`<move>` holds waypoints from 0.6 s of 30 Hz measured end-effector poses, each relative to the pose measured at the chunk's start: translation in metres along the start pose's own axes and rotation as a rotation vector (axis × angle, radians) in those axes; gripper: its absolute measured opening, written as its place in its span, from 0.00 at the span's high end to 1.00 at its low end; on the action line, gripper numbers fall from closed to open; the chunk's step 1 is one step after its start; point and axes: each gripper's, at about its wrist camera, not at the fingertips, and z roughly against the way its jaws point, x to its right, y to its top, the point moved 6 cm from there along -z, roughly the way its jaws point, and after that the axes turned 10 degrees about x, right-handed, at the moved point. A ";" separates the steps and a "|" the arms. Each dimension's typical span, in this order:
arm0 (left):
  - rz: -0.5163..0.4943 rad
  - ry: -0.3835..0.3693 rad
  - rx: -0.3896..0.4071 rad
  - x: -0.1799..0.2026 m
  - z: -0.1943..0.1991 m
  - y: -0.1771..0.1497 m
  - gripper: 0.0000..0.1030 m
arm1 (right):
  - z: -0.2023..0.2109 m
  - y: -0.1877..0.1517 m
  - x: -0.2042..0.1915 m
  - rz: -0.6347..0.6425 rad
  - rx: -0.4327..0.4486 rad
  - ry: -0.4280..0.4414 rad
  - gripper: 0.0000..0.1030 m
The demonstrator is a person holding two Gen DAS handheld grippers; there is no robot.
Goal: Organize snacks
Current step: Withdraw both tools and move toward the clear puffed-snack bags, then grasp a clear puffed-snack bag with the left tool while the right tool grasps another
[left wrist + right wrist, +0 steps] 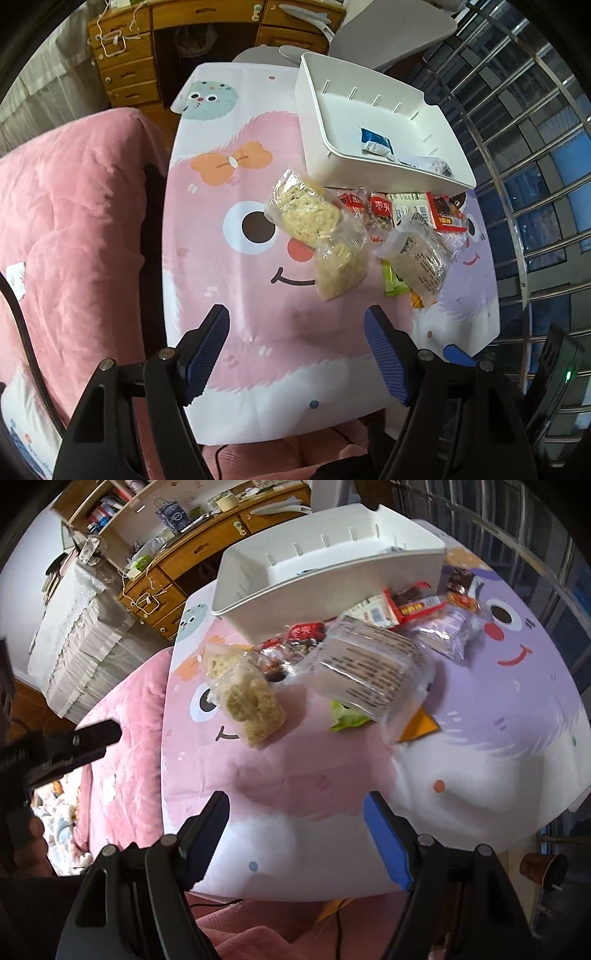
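A pile of snacks lies on the cartoon-print table (pixel 258 332): two clear bags of pale crisped-rice bars (pixel 310 218) (pixel 251 701), a clear labelled pack (pixel 417 258) (pixel 369 664), red candies (pixel 373 210) (pixel 295 638), a red-white box (pixel 443 212) (pixel 388 609), a purple pack (pixel 443 635) and a green packet (pixel 393 282) (pixel 347 716). A white bin (pixel 373 173) (pixel 332 587) stands behind them with a blue-white packet (pixel 376 142) and a clear wrapper inside. My left gripper (pixel 295 347) is open and empty, short of the snacks. My right gripper (pixel 295 830) is open and empty.
A pink quilt (pixel 74 221) covers the bed left of the table. A wooden desk with drawers (pixel 125 62) stands behind. Metal window bars (pixel 535 184) run along the right. The left gripper's body (pixel 74 746) shows at the left of the right wrist view.
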 end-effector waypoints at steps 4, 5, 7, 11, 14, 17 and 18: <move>0.045 -0.009 -0.030 -0.007 -0.012 0.004 0.28 | -0.002 0.000 -0.016 0.073 0.029 -0.019 0.26; 0.055 -0.011 -0.038 -0.009 -0.015 0.005 0.28 | -0.003 0.000 -0.020 0.093 0.034 -0.020 0.26; 0.072 -0.008 -0.051 -0.011 -0.021 0.007 0.28 | -0.006 0.001 -0.027 0.139 0.044 -0.023 0.26; 0.085 0.021 -0.063 -0.014 -0.033 0.015 0.28 | -0.020 0.004 -0.039 0.250 0.052 -0.028 0.26; 0.108 0.040 -0.081 -0.015 -0.044 0.022 0.28 | -0.034 0.010 -0.043 0.296 0.041 -0.007 0.26; 0.133 0.053 -0.098 -0.017 -0.054 0.032 0.26 | -0.047 0.021 -0.045 0.341 0.041 0.017 0.26; 0.139 0.053 -0.100 -0.016 -0.059 0.036 0.24 | -0.050 0.024 -0.047 0.351 0.039 0.026 0.26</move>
